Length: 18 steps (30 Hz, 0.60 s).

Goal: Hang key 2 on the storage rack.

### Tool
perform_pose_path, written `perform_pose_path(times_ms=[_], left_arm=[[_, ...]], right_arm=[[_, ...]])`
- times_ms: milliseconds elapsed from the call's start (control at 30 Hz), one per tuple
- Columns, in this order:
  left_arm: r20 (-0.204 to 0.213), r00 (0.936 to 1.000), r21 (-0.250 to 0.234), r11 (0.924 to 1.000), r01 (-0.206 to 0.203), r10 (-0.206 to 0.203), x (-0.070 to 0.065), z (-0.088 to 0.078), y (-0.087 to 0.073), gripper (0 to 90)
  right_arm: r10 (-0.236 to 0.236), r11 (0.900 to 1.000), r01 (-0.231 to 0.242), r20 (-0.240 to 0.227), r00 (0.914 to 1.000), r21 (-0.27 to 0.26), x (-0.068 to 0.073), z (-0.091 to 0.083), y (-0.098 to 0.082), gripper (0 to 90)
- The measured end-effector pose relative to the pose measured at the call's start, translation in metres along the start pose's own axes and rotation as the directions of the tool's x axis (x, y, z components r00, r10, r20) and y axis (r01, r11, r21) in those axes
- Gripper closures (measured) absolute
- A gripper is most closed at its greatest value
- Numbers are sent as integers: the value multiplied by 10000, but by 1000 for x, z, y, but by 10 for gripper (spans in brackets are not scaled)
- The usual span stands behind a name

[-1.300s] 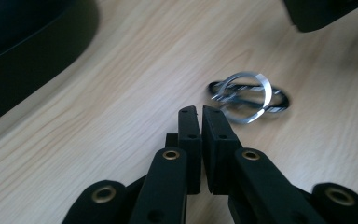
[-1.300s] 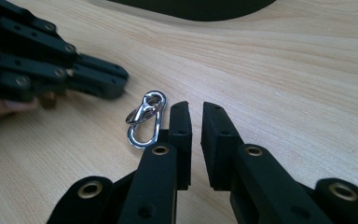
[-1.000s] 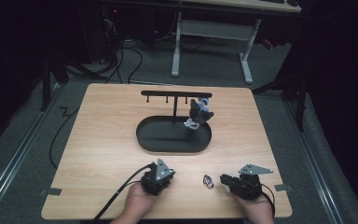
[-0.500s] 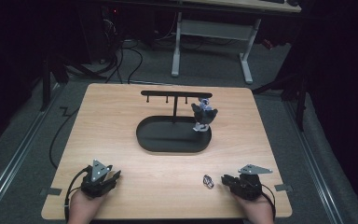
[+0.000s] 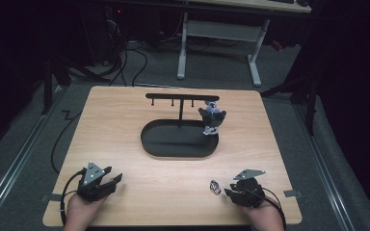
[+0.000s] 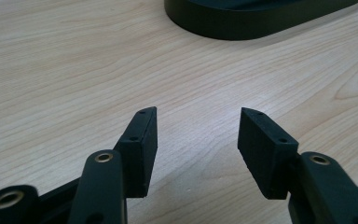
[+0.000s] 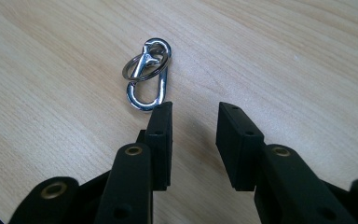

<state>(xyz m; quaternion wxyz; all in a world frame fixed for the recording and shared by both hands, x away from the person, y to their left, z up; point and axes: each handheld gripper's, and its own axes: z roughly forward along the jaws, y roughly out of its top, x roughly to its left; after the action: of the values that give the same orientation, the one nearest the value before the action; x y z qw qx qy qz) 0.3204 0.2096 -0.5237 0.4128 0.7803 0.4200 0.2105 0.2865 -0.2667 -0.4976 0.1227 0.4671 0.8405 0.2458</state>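
The key clip lies on the table just ahead of the right gripper, beside its left finger, untouched. Both grippers are spread, holding nothing; the left gripper is well apart.

A light wooden table with rounded corners stands on grey carpet. The room around it is dark, lit mostly over the tabletop. Behind it stands a desk on a white frame with two legs and a crossbar. Black cables lie tangled on the carpet at the back left, and one cable runs along the table's left edge. Metal rails cross the floor on both sides.
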Motion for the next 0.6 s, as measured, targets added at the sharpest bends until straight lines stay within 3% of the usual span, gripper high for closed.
perform_pose_path(times_ms=[233,367,600], left_arm=[[215,9997,36,9999,-97,96,-3,0,1,482],[294,9995,28,10000,-62,61,-3,1,1,481],[408,9991,74,9999,-105,102,-3,2,0,480]], right_arm=[[-818,9908,799,133,9966,1094,6,0,16,639],[-1499,9744,1449,166,9886,1718,11,2,23,614],[-2506,9356,2389,122,9680,2599,19,9,35,581]])
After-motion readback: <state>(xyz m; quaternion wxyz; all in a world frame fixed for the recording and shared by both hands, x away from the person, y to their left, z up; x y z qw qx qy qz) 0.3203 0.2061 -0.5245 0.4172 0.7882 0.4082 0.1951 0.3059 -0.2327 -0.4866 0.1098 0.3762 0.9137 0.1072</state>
